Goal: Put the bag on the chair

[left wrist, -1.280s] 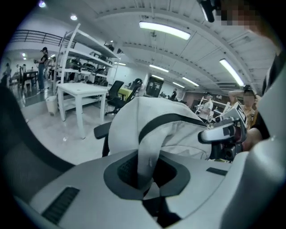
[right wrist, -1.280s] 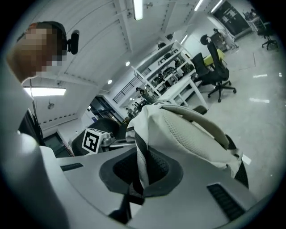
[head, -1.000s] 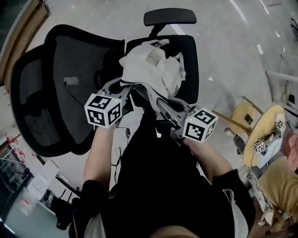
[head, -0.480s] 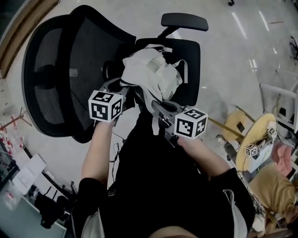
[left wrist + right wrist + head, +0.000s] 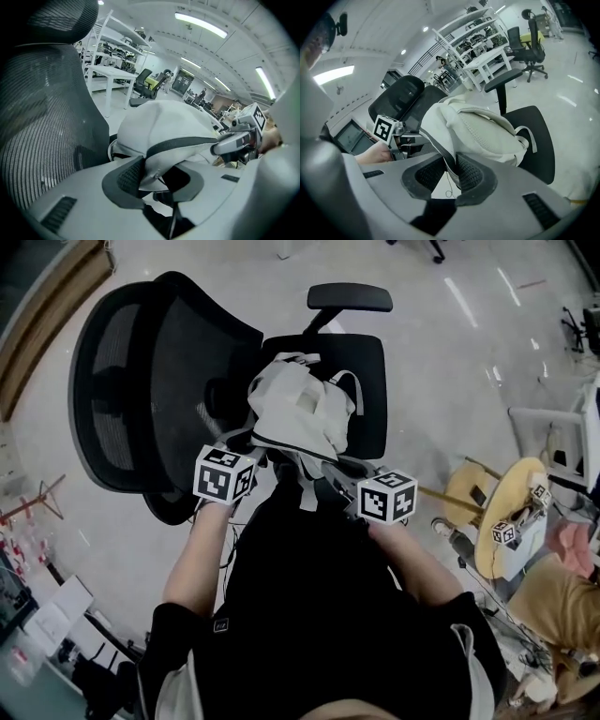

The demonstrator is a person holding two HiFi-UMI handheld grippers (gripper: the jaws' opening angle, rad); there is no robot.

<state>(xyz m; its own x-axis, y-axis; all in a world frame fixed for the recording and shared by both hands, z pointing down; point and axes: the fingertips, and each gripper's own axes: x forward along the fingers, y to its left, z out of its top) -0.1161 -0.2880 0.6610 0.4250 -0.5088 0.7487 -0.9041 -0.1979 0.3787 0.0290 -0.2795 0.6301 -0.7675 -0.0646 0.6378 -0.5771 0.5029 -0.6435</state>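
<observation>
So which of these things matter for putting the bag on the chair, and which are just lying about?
In the job: white bag, black chair, left claw (jaws just been opening, bag fabric between them), right claw (shut on the bag).
Just lying about: white shelves, other office chair, round yellow table.

Much of the chair seat (image 5: 371, 390) hidden beneath the white bag (image 5: 295, 409)

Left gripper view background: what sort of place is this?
Likely an open-plan lab or office workspace: white shelving racks, a white desk, a spare office chair and long ceiling strip lights.
</observation>
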